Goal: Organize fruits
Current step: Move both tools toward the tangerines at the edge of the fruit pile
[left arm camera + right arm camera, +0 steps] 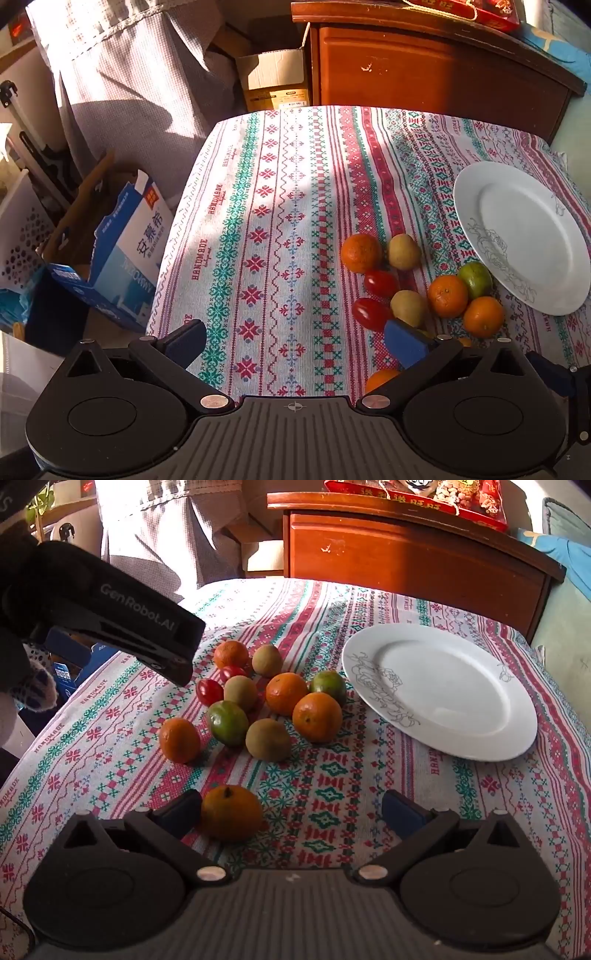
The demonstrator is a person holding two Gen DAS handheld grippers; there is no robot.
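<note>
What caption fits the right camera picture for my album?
Open right gripper above a tablecloth, beside an orange, fruit pile and empty white plate ahead.

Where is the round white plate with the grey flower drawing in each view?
Left wrist view: the round white plate with the grey flower drawing lies at the right edge.
Right wrist view: the plate lies right of centre.
Shared landmark: the green fruit beside its rim.
</note>
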